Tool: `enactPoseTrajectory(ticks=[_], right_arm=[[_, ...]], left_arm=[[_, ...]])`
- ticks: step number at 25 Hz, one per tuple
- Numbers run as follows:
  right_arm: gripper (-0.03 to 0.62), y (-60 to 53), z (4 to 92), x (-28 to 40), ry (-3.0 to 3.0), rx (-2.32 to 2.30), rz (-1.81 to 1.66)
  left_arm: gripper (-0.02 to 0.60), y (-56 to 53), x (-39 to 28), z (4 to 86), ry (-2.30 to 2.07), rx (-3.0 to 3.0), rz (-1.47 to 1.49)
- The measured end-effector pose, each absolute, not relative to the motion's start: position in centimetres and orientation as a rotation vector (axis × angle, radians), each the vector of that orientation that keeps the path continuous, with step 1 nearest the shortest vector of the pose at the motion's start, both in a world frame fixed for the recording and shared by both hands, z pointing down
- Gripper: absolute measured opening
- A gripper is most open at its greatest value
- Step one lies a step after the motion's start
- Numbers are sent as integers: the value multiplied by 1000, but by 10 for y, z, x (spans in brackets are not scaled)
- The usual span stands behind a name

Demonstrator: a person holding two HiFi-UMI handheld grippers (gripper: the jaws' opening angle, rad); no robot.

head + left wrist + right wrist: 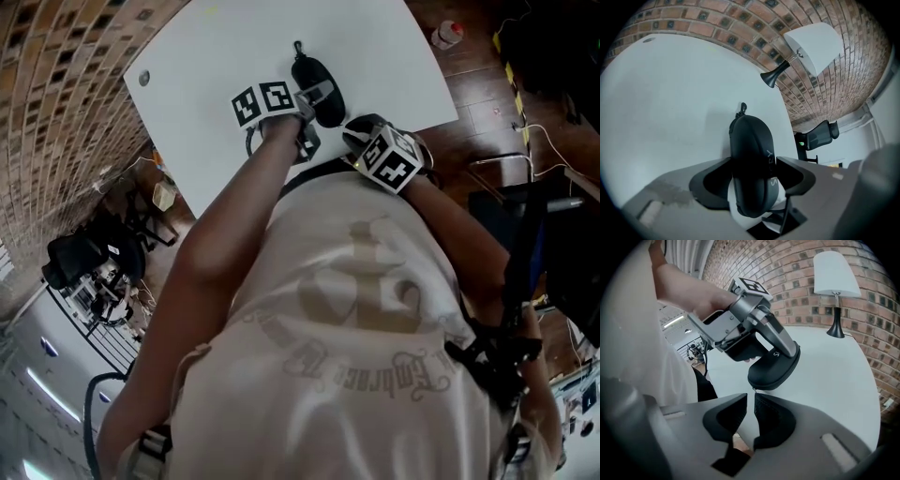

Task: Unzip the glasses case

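A black oval glasses case [319, 82] lies near the front of the white table [234, 47]. My left gripper [314, 97] is shut on it from both sides. In the left gripper view the case [751, 154] fills the gap between the two pads, and its small loop points away from me. My right gripper [354, 131] sits just right of the case's near end. In the right gripper view its jaws [753, 404] stand almost together with nothing between them. The case's rounded end [776, 369], with a tiny zipper pull [753, 389], hangs just beyond the tips.
A lamp with a white shade [836, 282] stands at the table's far side against a brick wall. A small round disc [143, 78] lies near the table's left corner. A bottle [448, 33] is on the floor to the right, and a black office chair [820, 136] stands beyond the table edge.
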State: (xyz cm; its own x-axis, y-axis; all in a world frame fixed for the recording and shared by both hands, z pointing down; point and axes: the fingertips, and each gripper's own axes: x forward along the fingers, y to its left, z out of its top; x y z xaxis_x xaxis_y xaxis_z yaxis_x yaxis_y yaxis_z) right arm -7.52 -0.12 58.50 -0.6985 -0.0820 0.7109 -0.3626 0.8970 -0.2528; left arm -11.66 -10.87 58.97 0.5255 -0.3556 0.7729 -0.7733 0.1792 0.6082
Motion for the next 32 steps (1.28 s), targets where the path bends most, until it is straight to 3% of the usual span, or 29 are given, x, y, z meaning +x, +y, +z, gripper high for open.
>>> enactPoseTrajectory(ticks=[15,20,29,32], right_arm=[[105,-8,604,-90,-2226,405,502],[72,-11,604,-88,-2236,433,509],[71,-8,605,-88,-2232,437,551],[15,-2,606,-90,-2229,419,553]], left_arm=[[313,-102,-114,594,-973,1371,322],[313,-102,-112,594,-962,1371,319],[313,-101,-112,594,-957,1373,321],[314,-102,-111,594,-958,1375,315]])
